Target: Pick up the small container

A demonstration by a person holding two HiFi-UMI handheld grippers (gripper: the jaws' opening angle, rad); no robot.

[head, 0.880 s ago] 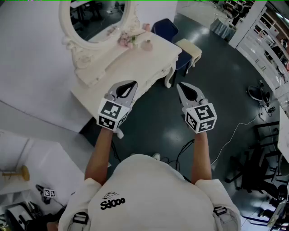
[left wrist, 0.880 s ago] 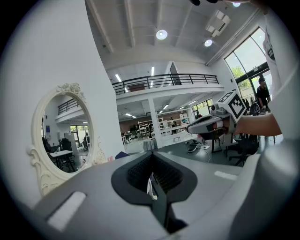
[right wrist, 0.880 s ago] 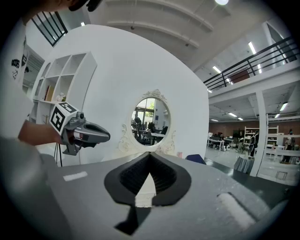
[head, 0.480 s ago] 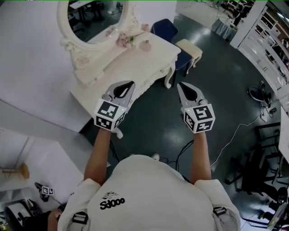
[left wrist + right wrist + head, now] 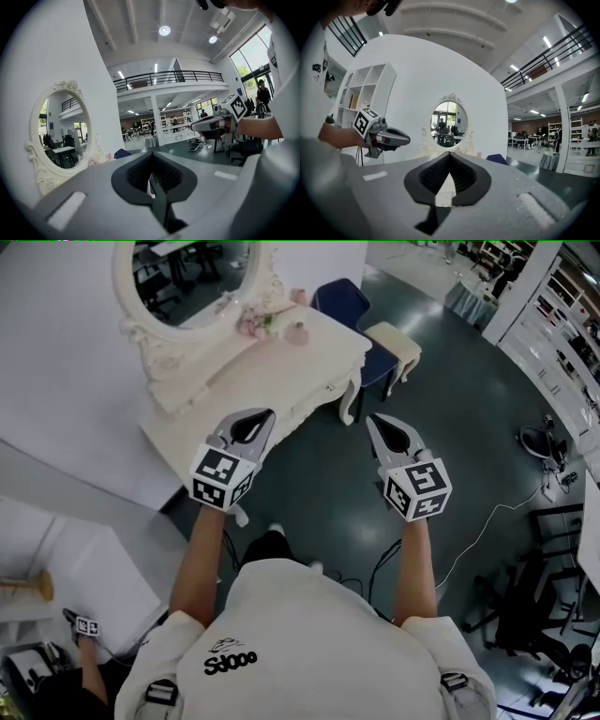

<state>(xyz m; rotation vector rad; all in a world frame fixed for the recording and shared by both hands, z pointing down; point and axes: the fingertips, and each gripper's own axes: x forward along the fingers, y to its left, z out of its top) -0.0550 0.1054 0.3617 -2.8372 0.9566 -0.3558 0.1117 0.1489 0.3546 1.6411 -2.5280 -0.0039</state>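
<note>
A small pinkish container (image 5: 298,334) stands on the white vanity table (image 5: 281,381), beside pink flowers (image 5: 253,322) and under the oval mirror (image 5: 187,277). My left gripper (image 5: 268,413) is held in the air over the table's near edge, its jaws shut with nothing between them. My right gripper (image 5: 372,418) hovers over the dark floor to the right of the table, also shut and empty. Both are well short of the container. In the right gripper view the left gripper (image 5: 386,137) shows in front of the mirror (image 5: 449,123).
Behind the table are a blue chair (image 5: 345,301) and a cream stool (image 5: 394,341). Cables (image 5: 487,521) lie on the dark floor at the right, near black stands (image 5: 544,596). White shelving (image 5: 562,315) lines the far right. Another person's hand (image 5: 84,626) is at lower left.
Both grippers stay shut and side by side. The left one has drifted slightly left and down. A dark-clad leg now shows below the grippers, and the vanity sits a little nearer.
</note>
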